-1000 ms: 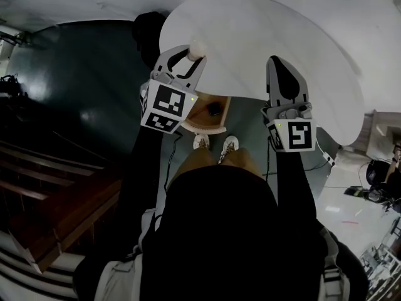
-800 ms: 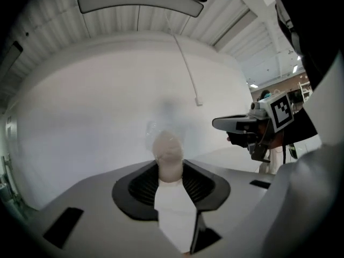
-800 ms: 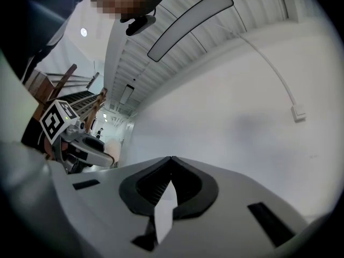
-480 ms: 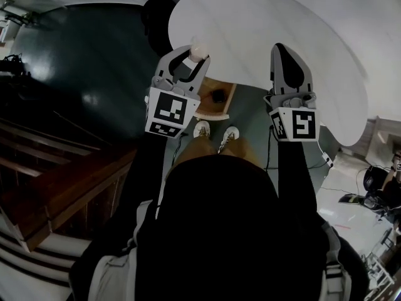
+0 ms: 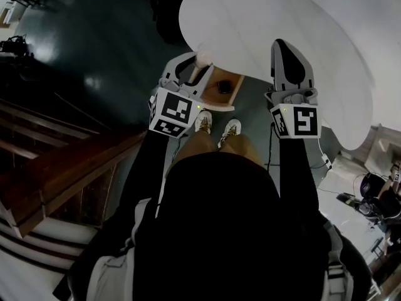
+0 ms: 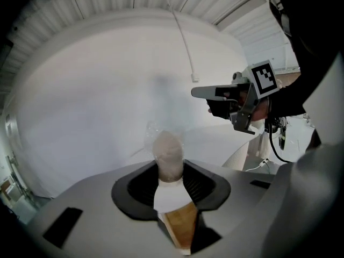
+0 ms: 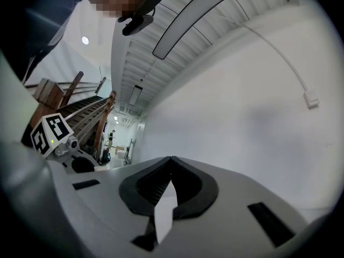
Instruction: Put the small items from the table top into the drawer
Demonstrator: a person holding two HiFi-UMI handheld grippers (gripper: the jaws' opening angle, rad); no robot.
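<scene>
The left gripper [image 6: 170, 171] is clenched on a small wrapped item [image 6: 167, 152], a pale lump in clear crinkly film, which stands up from between the jaws with only its lower end pinched. From the head view it hangs at the near edge of the table [image 5: 301, 17], just beside the far left corner of the open drawer [image 5: 236, 88], which juts out below that edge with a dark thing [image 5: 223, 87] already lying in it. The right gripper [image 7: 171, 160] has its jaws pressed together on nothing and sits over the table's near edge, well to the right of the drawer.

The main risk, as I judge it, is a drop in the wrong place. The item does not look squarely over the drawer (the head view is steep, so the overlap is hard to judge). A release from here could send it onto the drawer's rim or past it to the floor by the person's shoes.

The second risk is the grip itself. Film is slippery and the lump is round, so a tilt or a jolt on the way down could squeeze it out of the pads early.

A light wrapped thing may also bounce or roll if let go from high up, so lowering it close to the drawer's bottom looks safer. Swinging low and leftward could knock the gripper against the drawer's left rim.
</scene>
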